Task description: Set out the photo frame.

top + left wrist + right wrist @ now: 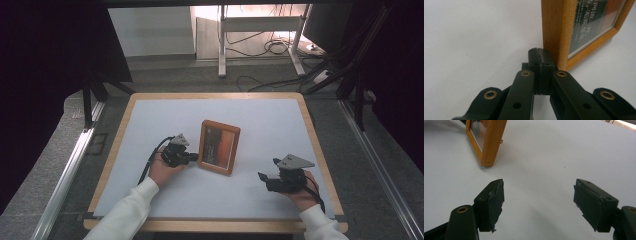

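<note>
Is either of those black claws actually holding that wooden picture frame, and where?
No. The left gripper is shut empty beside the picture frame edge; the right gripper stands open, apart.

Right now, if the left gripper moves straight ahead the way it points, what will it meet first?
Probably the upright wooden picture frame. The left gripper has its fingers closed, right beside the frame's near edge. Contact cannot be confirmed, and depth is unclear: it may slide along the frame's edge over the white table.
</note>
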A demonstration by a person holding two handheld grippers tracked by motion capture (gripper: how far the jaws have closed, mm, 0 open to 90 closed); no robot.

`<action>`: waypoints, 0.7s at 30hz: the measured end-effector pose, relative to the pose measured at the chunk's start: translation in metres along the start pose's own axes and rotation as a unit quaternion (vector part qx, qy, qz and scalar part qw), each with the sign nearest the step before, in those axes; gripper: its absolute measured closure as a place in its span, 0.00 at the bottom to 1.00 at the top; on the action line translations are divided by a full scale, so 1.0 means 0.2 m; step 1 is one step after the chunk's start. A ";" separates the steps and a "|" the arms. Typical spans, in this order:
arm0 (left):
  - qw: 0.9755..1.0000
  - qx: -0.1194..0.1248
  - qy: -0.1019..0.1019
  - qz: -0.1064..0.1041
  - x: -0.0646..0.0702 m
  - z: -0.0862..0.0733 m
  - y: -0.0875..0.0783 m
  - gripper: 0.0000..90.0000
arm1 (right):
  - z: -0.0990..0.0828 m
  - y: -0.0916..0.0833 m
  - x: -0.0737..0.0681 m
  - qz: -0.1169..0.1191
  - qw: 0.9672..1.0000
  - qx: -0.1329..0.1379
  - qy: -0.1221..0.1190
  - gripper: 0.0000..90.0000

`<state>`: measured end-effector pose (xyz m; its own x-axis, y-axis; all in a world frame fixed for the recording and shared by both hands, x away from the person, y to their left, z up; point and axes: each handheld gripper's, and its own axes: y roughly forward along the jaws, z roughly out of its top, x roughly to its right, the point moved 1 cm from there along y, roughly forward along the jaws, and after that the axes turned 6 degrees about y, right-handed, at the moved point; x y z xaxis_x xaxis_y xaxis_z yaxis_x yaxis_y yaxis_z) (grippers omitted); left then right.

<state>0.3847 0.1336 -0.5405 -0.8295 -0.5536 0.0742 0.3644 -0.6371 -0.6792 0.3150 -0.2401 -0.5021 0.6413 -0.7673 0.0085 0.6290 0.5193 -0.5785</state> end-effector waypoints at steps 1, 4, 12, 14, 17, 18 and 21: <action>1.000 0.000 0.001 0.001 0.00 0.00 0.00 1.00 | 0.00 0.00 0.00 0.000 1.000 0.000 0.000 0.27; 1.000 0.002 0.000 0.000 0.01 0.00 0.00 1.00 | 0.00 0.00 0.01 -0.002 1.000 0.001 -0.001 0.27; 1.000 -0.001 0.006 -0.006 0.04 -0.01 -0.01 1.00 | 0.00 0.00 0.00 -0.001 1.000 -0.002 -0.001 0.27; 1.000 -0.003 0.009 -0.007 0.04 -0.01 -0.01 1.00 | 0.00 0.00 0.00 0.000 1.000 -0.002 -0.002 0.27; 1.000 -0.001 0.008 -0.010 0.05 -0.01 -0.01 1.00 | 0.00 0.00 0.00 -0.001 1.000 -0.003 -0.001 0.27; 1.000 -0.002 0.009 -0.010 0.06 -0.01 -0.01 1.00 | 0.00 0.00 0.00 -0.001 1.000 -0.003 -0.001 0.27; 1.000 -0.002 0.011 -0.011 0.06 -0.01 -0.01 1.00 | 0.00 0.00 0.00 -0.001 1.000 -0.003 0.000 0.27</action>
<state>0.3722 0.1291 -0.5390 -0.8469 -0.5267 0.0730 0.3435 -0.6467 -0.6810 0.3150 -0.2399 -0.5030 0.6405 -0.7679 0.0104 0.6274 0.5155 -0.5837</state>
